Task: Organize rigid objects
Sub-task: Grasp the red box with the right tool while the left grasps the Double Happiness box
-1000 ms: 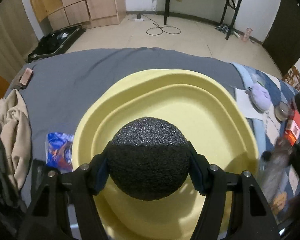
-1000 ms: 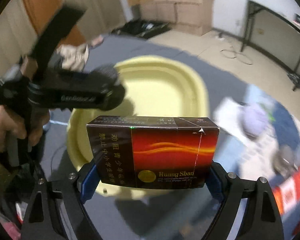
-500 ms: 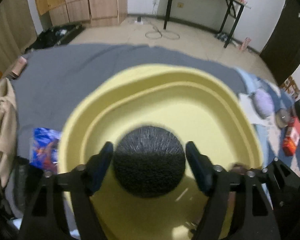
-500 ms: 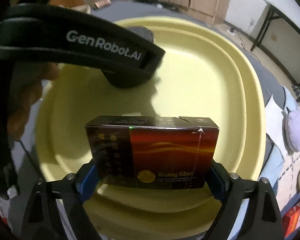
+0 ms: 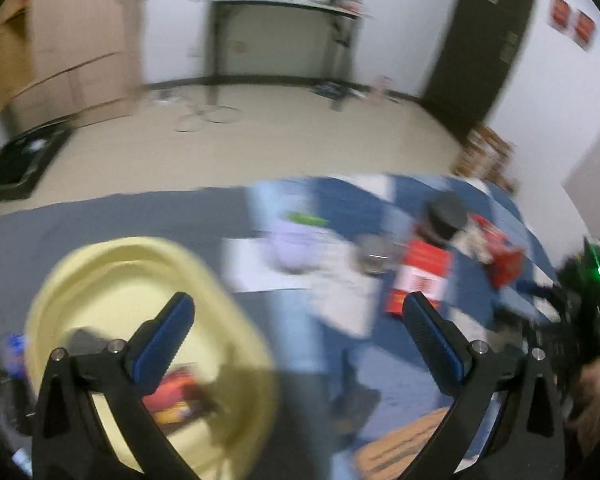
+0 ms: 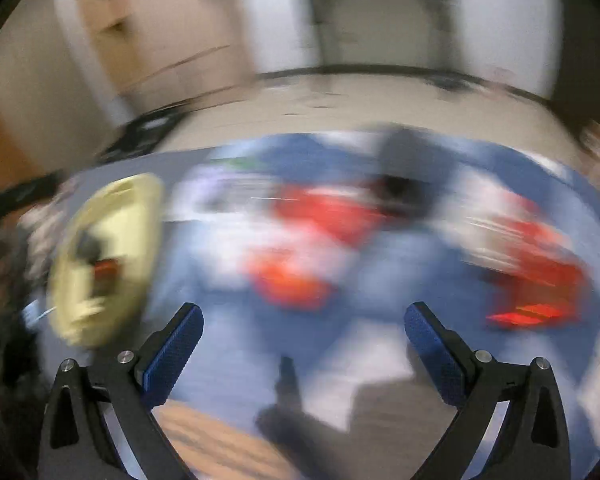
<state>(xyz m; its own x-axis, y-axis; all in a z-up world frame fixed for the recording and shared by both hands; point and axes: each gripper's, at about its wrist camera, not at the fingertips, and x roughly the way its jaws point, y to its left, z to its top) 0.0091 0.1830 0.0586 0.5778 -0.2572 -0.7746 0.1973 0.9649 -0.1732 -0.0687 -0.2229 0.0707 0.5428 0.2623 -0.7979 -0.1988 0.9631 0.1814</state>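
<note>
Since the earlier frames, we see that the black foam ball [image 5: 85, 342] and the red-and-dark box [image 5: 176, 394] have left the fingers and now lie inside the yellow basin [image 5: 112, 268], the ball toward its left, the box just right of it; both views have swung right, off the basin and toward the blue cover. In the left wrist view, from left to right: the basin on the grey sheet [image 5: 100, 216]; the left gripper [image 5: 300, 320], whose fingers have just been opening and now stand wide apart with nothing between them; then blurred red packets [image 5: 420, 276] on the blue cover [image 5: 364, 204]. In the right wrist view the basin sits at far left, and the right gripper [image 6: 302, 322] shows fingers likewise spread and empty above the blurred blue cover, with orange-red shapes beyond that we cannot identify
</note>
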